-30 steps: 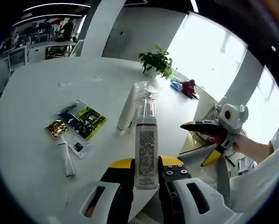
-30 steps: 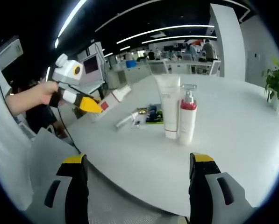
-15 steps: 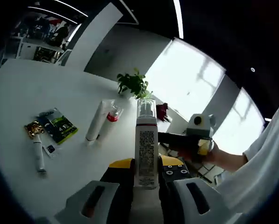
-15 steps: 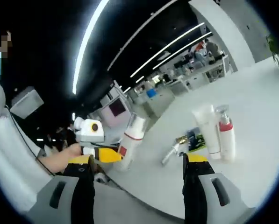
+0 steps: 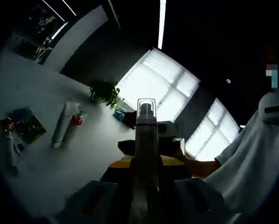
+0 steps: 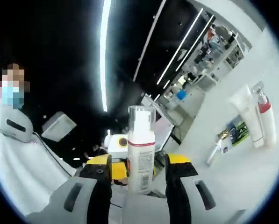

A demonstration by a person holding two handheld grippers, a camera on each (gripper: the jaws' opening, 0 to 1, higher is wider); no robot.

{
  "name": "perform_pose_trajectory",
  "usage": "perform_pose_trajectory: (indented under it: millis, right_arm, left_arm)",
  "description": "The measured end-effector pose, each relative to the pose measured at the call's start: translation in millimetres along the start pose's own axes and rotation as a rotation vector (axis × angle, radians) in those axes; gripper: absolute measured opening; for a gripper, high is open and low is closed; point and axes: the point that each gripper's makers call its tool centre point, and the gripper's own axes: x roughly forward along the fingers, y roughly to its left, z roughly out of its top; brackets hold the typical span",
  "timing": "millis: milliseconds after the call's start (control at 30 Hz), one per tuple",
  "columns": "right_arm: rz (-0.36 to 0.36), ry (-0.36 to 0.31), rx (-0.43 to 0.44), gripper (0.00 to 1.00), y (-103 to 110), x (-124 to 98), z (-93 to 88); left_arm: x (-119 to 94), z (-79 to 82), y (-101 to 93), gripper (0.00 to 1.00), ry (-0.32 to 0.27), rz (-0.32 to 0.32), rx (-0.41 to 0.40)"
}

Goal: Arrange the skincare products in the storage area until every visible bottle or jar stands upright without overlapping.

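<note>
Both the left gripper [image 5: 146,164] and right gripper [image 6: 134,161] clamp the upright pump bottle [image 6: 140,149] above the white table [image 5: 83,154]

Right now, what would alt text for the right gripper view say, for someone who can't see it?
A white pump bottle with a red band stands between the right gripper's yellow-tipped fingers. Far right on the white table, a white tube and a red-collared bottle stand side by side.

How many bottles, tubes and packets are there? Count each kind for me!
Pump bottles: 2, the held bottle and the red-collared bottle standing on the table.
Tubes: 2, the big white tube and the small tube lying down.
Packets: 1, the green packet.
Total: 5.
</note>
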Motion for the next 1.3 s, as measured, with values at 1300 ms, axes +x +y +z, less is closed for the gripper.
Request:
perform_pose_trajectory:
  millis: [1300]
  right_arm:
    - [0.074, 0.146, -0.107, 0.19, -29, -20, 11.8]
  left_arm:
    - [25, -3.0, 8.2, 0.35, 0.075, 0.048, -0.012]
